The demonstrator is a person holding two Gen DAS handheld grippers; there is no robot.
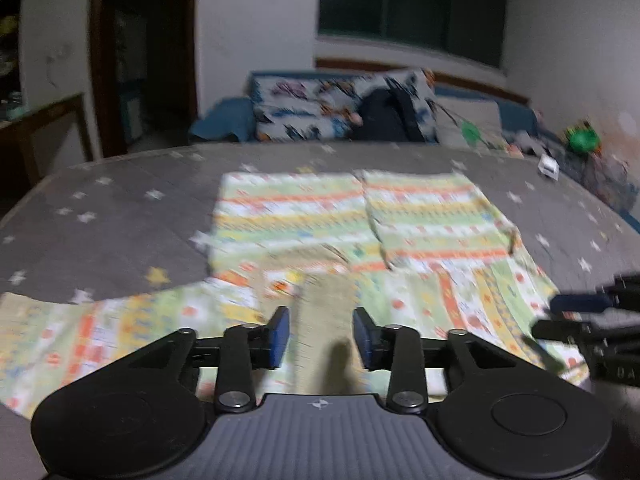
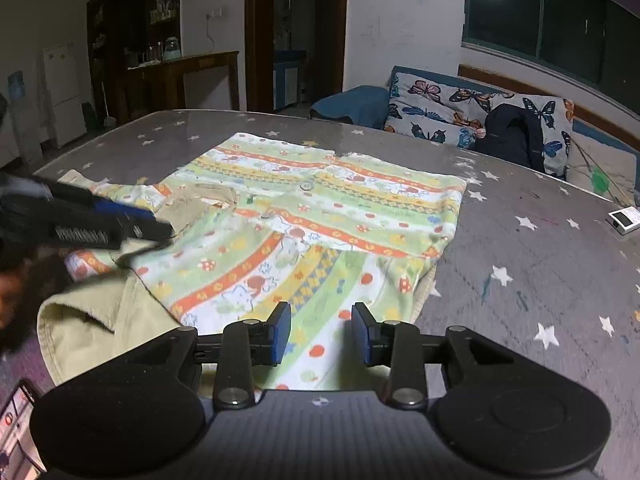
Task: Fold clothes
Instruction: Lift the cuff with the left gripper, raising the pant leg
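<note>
a small patterned shirt (image 2: 316, 216) with green, orange, yellow and white stripes lies spread on the grey star-printed table (image 2: 540, 264), front side up, with a button visible near the middle of its far half. the body of the garment lies flat toward the far side, one sleeve stretches out to the left in the left wrist view, and its beige lining (image 2: 96, 320) shows where the near edge is turned over. the left gripper (image 1: 321, 334) hovers just above the near part of the shirt over a beige strip, its blue-padded fingers (image 1: 280, 336) spread apart with nothing between them. the right gripper (image 2: 321, 334) is also released, its fingers (image 2: 362, 336) parted over the striped cloth at the near right portion, gripping nothing. each gripper appears at the edge of the other's view, blurred. a small white device (image 2: 624, 219) sits on the table to the right, well apart from the shirt. beyond the table stands a blue sofa (image 2: 360, 104) with butterfly-print cushions (image 2: 440, 112) and a dark bag (image 2: 512, 140) leaning on them. a phone (image 2: 18, 428) shows at the lower left corner of the right wrist view. the left wrist picture is blurred.
</note>
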